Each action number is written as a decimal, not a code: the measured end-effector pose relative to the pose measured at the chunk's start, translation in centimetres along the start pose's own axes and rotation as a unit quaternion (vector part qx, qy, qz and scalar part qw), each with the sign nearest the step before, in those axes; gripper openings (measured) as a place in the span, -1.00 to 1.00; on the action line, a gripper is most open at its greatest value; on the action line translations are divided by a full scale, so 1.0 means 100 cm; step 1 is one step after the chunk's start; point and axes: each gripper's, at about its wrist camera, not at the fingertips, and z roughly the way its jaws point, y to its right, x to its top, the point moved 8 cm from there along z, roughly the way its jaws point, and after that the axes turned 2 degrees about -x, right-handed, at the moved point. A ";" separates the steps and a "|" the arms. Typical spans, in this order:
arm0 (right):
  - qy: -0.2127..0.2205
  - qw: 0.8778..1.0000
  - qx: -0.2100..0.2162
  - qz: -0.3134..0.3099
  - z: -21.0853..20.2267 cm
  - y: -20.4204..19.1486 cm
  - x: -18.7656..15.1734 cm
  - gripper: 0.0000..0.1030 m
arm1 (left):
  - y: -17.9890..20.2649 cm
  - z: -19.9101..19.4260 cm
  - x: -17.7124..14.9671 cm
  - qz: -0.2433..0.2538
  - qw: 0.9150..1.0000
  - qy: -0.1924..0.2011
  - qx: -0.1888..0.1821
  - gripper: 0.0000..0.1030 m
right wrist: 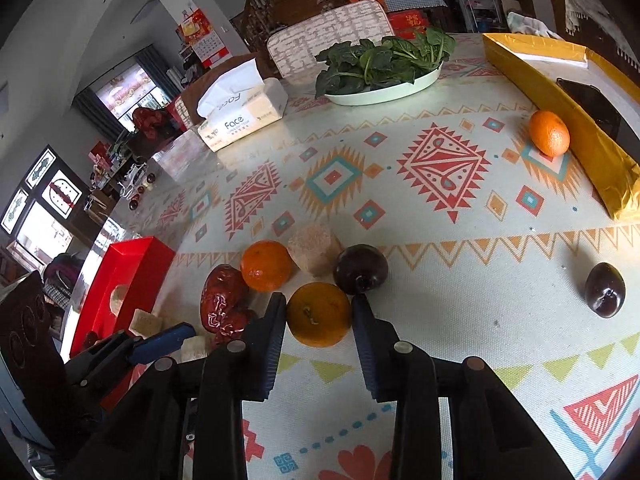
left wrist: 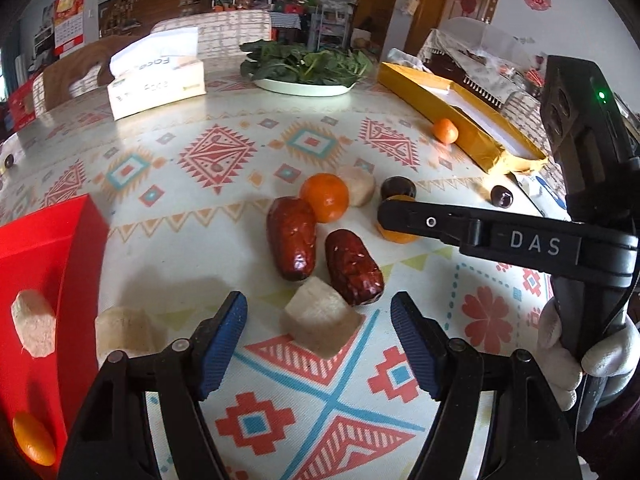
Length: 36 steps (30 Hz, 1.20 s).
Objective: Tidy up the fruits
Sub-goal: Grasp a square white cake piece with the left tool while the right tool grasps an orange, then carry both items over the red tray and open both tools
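The right claw (right wrist: pixel 319 318), low centre of its view, pinches an orange (right wrist: pixel 319 315) resting on the bench (right wrist: pixel 440 280) across its middle, probably light, firm and roll-prone, while the left claw (left wrist: pixel 319 330) stands spread around a pale cube (left wrist: pixel 320 322).

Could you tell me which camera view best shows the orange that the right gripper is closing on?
The right wrist view: the orange sits whole between the right gripper pads. In the left wrist view, the right gripper's finger hides most of it, leaving only an orange sliver.
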 end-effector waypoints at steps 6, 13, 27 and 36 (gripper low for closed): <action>0.004 1.000 0.000 0.002 -0.001 0.001 -0.001 -0.29 | 0.003 -0.003 -0.003 0.014 1.000 0.000 0.011 -0.28; 0.019 1.000 -0.002 0.001 -0.007 0.002 0.000 -0.29 | -0.012 -0.030 -0.006 -0.032 0.999 0.036 0.014 -0.28; 0.043 0.996 0.056 -0.057 -0.053 -0.089 -0.008 -0.29 | -0.142 -0.150 -0.035 -0.183 0.970 0.137 0.082 -0.28; -0.025 0.983 0.114 -0.141 -0.010 -0.202 -0.046 -0.29 | -0.229 -0.165 -0.061 -0.261 0.951 0.122 0.116 -0.28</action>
